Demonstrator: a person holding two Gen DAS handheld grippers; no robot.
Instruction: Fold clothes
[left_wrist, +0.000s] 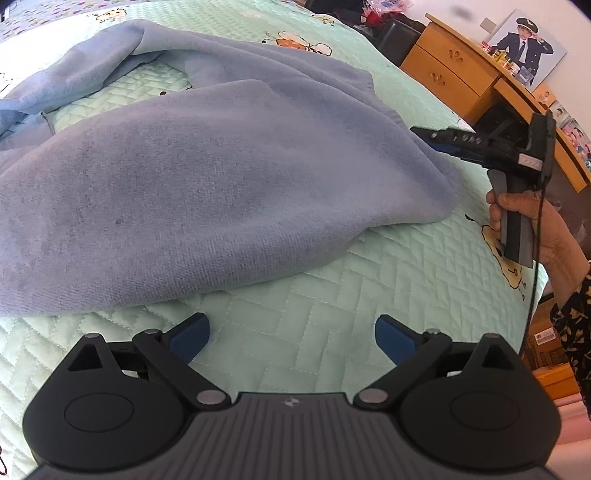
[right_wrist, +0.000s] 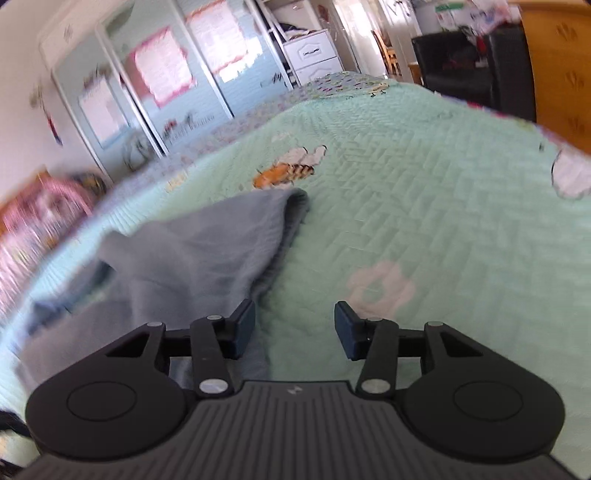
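A blue-grey fleece garment (left_wrist: 207, 177) lies partly folded on the mint quilted bedspread (left_wrist: 332, 302), a sleeve trailing to the far left. My left gripper (left_wrist: 291, 338) is open and empty, just short of the garment's near edge. My right gripper (right_wrist: 294, 330) is open and empty, low over the bedspread (right_wrist: 424, 221), its left finger beside the garment's edge (right_wrist: 207, 251). In the left wrist view the right gripper (left_wrist: 436, 142) shows at the garment's right edge, held by a hand.
A wooden desk with drawers (left_wrist: 454, 70) and a framed photo (left_wrist: 524, 40) stand beyond the bed's right side. A black chair (right_wrist: 469, 62) and white drawers (right_wrist: 317, 55) lie past the bed's far end. Wardrobe doors (right_wrist: 147, 92) line the left wall.
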